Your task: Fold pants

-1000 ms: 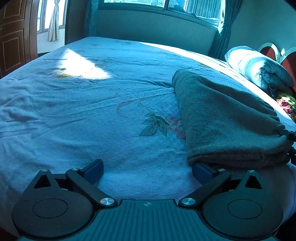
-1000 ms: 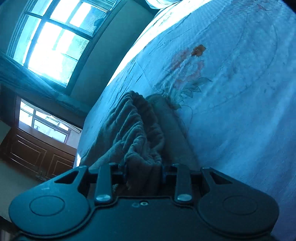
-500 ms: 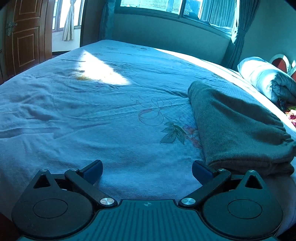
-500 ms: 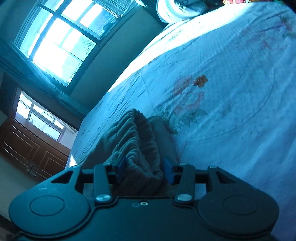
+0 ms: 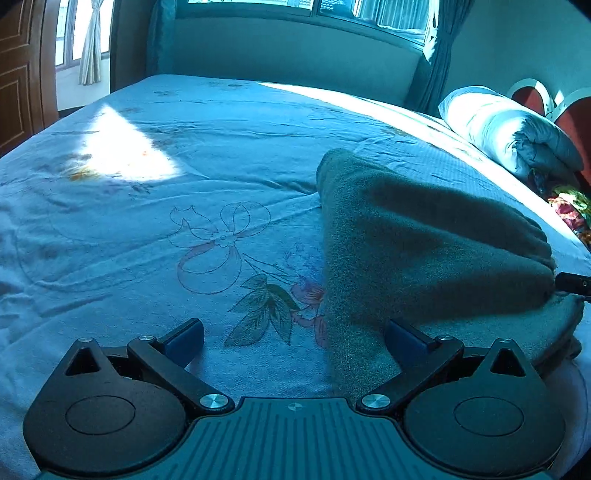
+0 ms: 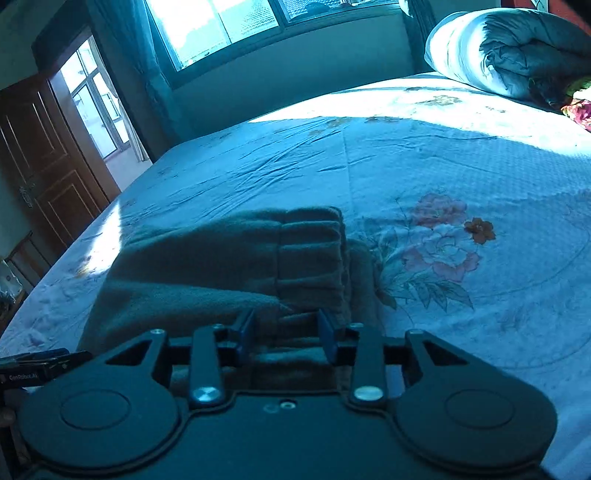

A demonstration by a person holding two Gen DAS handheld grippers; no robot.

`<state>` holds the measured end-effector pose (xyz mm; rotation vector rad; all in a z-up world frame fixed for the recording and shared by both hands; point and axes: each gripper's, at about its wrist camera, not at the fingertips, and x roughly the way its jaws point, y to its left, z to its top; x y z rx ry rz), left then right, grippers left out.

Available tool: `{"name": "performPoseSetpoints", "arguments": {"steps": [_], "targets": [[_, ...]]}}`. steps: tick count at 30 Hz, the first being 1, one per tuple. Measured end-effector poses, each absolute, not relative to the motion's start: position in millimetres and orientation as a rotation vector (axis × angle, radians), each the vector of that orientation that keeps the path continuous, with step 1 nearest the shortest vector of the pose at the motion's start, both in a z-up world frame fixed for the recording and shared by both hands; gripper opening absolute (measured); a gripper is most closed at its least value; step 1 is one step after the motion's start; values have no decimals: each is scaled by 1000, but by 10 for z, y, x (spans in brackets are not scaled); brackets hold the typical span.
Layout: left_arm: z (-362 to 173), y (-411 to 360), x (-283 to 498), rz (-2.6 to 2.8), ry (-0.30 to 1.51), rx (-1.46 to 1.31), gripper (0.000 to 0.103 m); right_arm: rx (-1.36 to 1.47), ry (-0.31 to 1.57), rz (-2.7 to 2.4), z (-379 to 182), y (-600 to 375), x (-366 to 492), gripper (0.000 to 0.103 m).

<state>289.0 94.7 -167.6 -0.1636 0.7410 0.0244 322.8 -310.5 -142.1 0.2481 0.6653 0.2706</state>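
The left claw (image 5: 293, 338) stands wide apart and grips nothing; its right finger (image 5: 404, 338) lies at the near edge of the pants (image 5: 424, 251), its left finger over bare sheet. The right claw (image 6: 286, 330) has just been opening: its blue pads sit partly apart on either side of a fold of the pants (image 6: 236, 266), with cloth between them, and whether the pads press on it I cannot tell. The pants are a grey-green folded bundle lying on the bed (image 5: 184, 184); in the left view they fill the 3 o'clock side, in the right view they run from 6 towards 10 o'clock. Printed flowers (image 6: 439, 243) lie just beside the bundle. Farther off, a rolled quilt (image 6: 509, 44) rests at 1 o'clock. Beyond are the window (image 6: 221, 26) and, at 9 o'clock, a wooden door (image 6: 48, 173).
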Motion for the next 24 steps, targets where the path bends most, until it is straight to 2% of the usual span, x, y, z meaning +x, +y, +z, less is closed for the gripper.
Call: {"name": "performPoseSetpoints", "arguments": {"steps": [1, 2, 3, 5, 12, 24], "targets": [[-1632, 982, 2857, 29, 728, -154, 103, 303, 638, 282, -1369, -3254, 3173, 41], [-1595, 1019, 2826, 22, 708, -148, 103, 385, 617, 316, -1349, -3426, 3125, 45], [-1568, 1063, 2809, 2, 694, -156, 103, 450, 616, 328, -1357, -3563, 3122, 56], [-1556, 1140, 2841, -50, 691, -204, 103, 576, 655, 366, -1432, -3790, 3220, 61], [-1721, 1266, 3230, -183, 751, -456, 103, 762, 825, 442, -1810, -3851, 3545, 61], [-1952, 1296, 3665, -303, 818, -611, 103, 774, 875, 513, -1936, -3666, 3743, 64]]}}
